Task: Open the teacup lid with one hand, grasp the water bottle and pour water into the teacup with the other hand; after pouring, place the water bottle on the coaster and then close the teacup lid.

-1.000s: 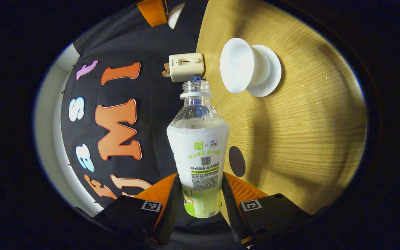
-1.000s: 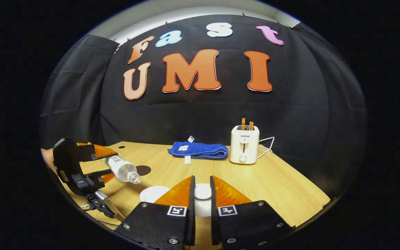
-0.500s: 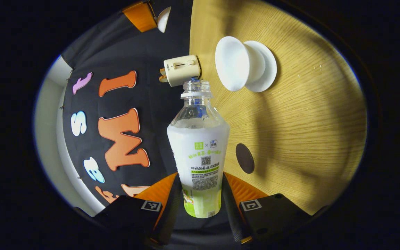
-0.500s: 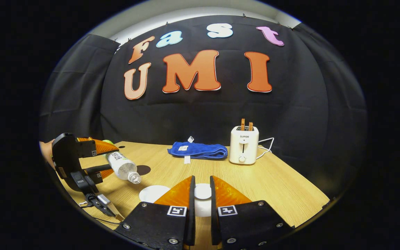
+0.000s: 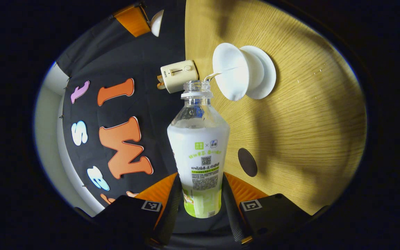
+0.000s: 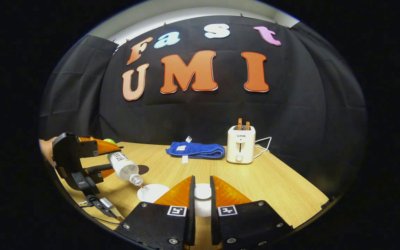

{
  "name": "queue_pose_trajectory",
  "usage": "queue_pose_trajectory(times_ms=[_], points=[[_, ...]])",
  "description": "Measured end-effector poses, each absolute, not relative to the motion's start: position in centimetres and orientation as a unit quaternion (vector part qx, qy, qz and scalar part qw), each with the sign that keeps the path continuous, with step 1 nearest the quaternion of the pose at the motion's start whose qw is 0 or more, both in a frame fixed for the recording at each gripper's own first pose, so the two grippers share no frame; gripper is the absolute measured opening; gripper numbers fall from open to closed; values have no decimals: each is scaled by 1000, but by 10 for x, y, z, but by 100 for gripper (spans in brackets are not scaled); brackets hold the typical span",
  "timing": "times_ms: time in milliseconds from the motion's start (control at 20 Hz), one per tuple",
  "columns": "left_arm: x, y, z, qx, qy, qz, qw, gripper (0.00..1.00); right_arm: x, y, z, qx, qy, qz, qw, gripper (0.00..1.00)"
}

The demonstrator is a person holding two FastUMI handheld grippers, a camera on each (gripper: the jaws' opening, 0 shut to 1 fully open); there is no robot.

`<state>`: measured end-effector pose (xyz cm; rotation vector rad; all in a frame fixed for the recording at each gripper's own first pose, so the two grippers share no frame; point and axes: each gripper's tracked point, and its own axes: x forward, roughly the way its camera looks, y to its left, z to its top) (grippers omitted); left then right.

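You are working over a light wood-grain table (image 6: 255,180) that runs back to the booth's black cloth wall. In the right gripper view, at the left edge of the frame, your left gripper (image 6: 108,158) clamps the clear plastic water bottle with the white and green label (image 6: 123,166), which tilts mouth-down toward the white porcelain teacup on its saucer (image 6: 152,192) at lower centre. In the left gripper view a thin stream leaves the bottle (image 5: 199,149) mouth at centre and arcs into the teacup (image 5: 233,74) at upper right of centre; both fingers press on the lower label. The small dark round coaster (image 5: 247,162) lies on the table at right of centre, near the bottle's base.

I judge the bottle light and thin-walled, so a hard squeeze would surge the flow; the low grip on the label looks right. The cup is likely fragile and easily tipped.

At bottom centre of the right gripper view, your right gripper (image 6: 200,198) is closed on the white round teacup lid (image 6: 202,191). Farther right stand a folded blue towel (image 6: 196,150) and a cream toaster (image 6: 240,144).
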<state>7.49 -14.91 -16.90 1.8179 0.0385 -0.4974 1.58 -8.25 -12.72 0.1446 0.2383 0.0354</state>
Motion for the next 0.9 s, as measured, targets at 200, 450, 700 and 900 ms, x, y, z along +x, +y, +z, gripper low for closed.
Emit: queue_pose_trajectory(times_ms=[200,450,700,900], points=[[80,-155,-168,788,6,-218,576,65,11,-88,-125,70,118,11,991,18],[81,-163,-159,800,-13,-220,558,68,5,-96,-122,68,117,3,991,18],[85,-169,-146,806,-32,-216,551,66,2,-97,-118,71,114,2,991,18],[90,-170,-139,815,-39,-211,539,66,1,-101,-109,66,105,-1,992,18]])
